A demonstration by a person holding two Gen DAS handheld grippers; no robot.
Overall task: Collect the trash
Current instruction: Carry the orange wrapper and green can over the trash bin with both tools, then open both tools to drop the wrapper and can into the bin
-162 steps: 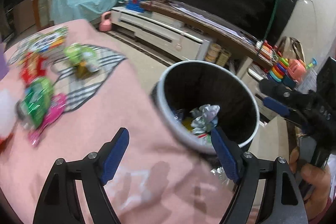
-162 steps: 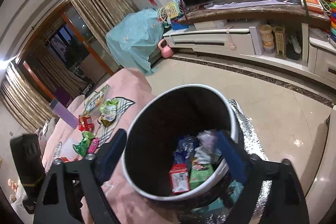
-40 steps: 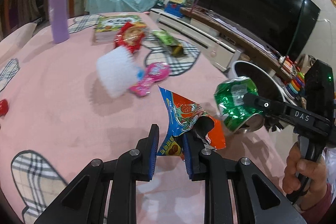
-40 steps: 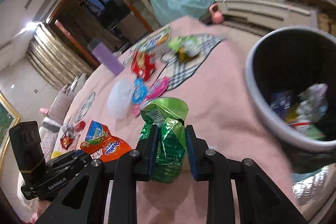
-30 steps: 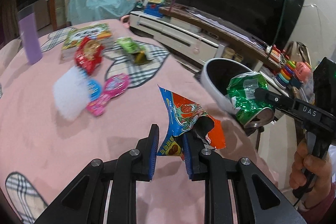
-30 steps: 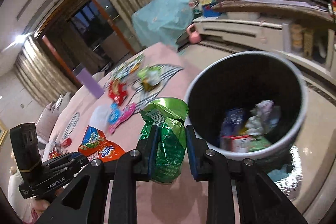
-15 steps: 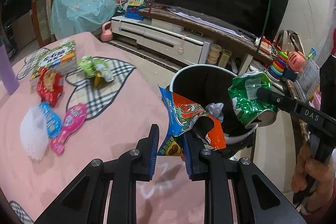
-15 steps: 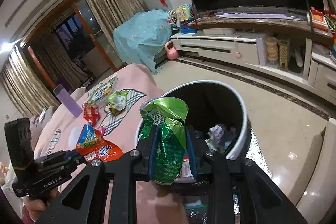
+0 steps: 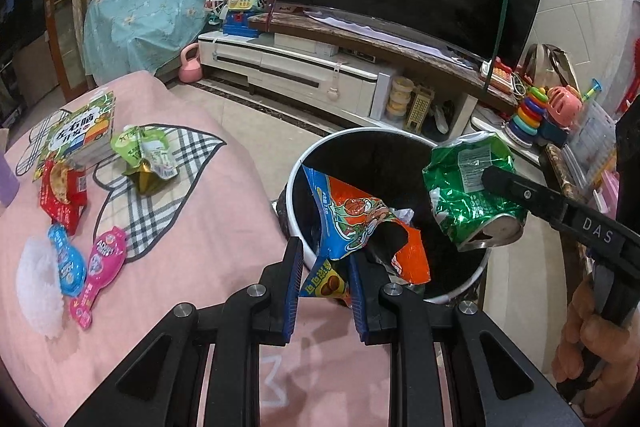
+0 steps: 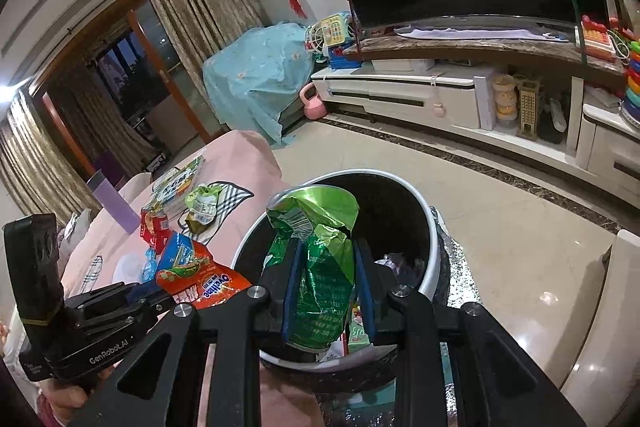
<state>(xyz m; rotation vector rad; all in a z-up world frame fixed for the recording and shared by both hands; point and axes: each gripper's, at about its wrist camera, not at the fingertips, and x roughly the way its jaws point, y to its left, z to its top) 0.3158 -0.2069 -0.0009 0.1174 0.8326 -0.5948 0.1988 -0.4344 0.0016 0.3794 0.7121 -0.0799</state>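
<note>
My left gripper (image 9: 325, 277) is shut on an orange and blue snack wrapper (image 9: 352, 223), held above the near rim of the round white-rimmed trash bin (image 9: 298, 167). My right gripper (image 10: 329, 273) is shut on a crumpled green foil bag (image 10: 320, 247) and hangs over the bin (image 10: 430, 227); the same green bag (image 9: 468, 191) shows over the bin's right side in the left wrist view. The orange wrapper (image 10: 200, 279) sits left of the bin in the right wrist view. Earlier trash lies at the bin's bottom.
On the pink blanket (image 9: 180, 247) lie a light green pouch (image 9: 146, 157), a red packet (image 9: 62, 187), a pink packet (image 9: 100, 271), a blue packet (image 9: 66, 261), a white wad (image 9: 38, 293) and a booklet (image 9: 82, 131). A TV cabinet (image 9: 304, 79) stands beyond the floor.
Both grippers swung from over the blanket toward the bin, carrying their wrappers; the bin now sits right under them. Neither grip has altered.
</note>
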